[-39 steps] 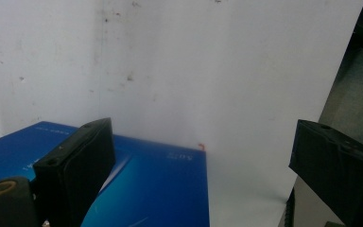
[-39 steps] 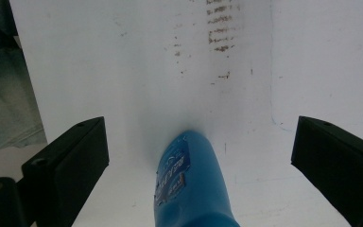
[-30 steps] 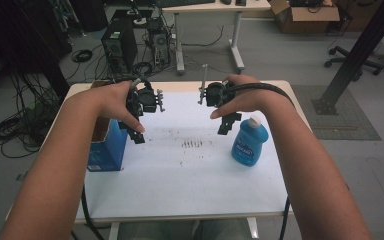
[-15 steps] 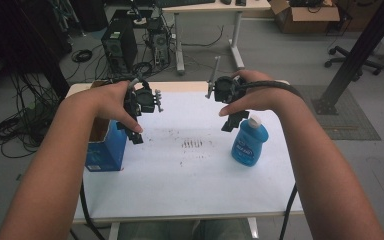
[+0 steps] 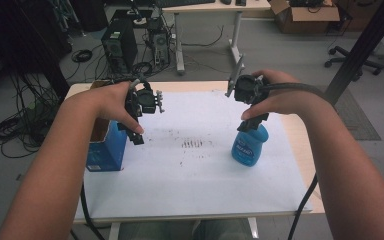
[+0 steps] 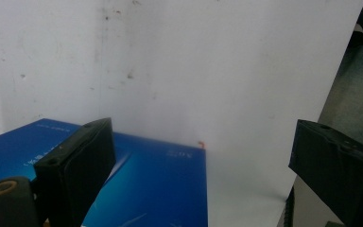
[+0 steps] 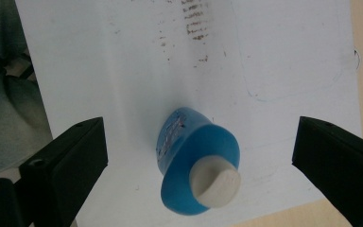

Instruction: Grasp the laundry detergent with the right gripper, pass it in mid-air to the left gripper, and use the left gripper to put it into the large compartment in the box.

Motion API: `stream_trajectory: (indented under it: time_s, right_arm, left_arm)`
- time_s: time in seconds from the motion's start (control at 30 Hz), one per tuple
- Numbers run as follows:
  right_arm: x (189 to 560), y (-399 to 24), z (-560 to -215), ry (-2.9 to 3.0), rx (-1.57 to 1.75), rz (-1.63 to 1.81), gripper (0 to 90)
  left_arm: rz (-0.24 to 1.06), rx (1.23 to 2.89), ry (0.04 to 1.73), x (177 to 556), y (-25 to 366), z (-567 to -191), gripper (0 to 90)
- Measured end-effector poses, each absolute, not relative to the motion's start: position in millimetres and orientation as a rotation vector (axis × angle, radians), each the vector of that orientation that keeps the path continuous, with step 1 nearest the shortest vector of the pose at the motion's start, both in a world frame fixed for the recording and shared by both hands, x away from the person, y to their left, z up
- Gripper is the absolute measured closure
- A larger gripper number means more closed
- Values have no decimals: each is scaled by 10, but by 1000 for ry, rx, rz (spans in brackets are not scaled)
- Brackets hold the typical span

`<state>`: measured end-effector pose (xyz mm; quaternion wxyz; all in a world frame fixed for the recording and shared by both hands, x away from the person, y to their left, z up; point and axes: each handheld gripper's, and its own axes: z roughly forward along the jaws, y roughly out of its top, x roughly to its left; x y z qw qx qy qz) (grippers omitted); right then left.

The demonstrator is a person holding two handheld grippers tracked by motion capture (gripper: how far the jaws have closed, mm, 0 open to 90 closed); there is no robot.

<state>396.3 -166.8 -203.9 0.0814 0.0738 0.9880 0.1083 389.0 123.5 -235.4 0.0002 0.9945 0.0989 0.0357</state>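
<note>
A blue bottle (image 5: 249, 146) with a white cap (image 7: 215, 182) stands upright on the white sheet (image 5: 195, 180), right of centre. My right gripper (image 5: 252, 121) hovers just above it, pointing down. In the right gripper view the jaws (image 7: 201, 124) stand wide open, with the bottle (image 7: 189, 151) below the gap and not touched. A blue box (image 5: 105, 150) sits at the sheet's left edge. My left gripper (image 5: 136, 136) hangs beside its right side, open and holding nothing. In the left gripper view (image 6: 203, 127) the box (image 6: 142, 184) lies under the left jaw.
Dark smudges (image 5: 192, 144) mark the middle of the sheet. Bare wooden tabletop (image 5: 300, 135) shows along the right edge. Behind the table are computer towers (image 5: 117, 42), cables, a desk, and a black post (image 5: 360, 45) at the right.
My right gripper has moved right and up, from near the table's middle to above the bottle. The left gripper has stayed where it was.
</note>
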Motion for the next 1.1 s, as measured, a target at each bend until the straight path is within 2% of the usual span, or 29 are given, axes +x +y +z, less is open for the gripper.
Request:
stream_trajectory:
  time_s: [0.43,0.8,1.1]
  right_arm:
    - [3802,-2145,-2006,2906,318,469,41]
    - [3710,-2570,-2159,2865,446,632,40]
    - [3671,-2724,-2272,2853,493,683,39]
  left_arm:
    - [111,3129,293,3903,1179,-2373,82]
    - [107,3132,292,3906,1157,-2367,81]
    - [107,3128,296,3913,1163,-2367,82]
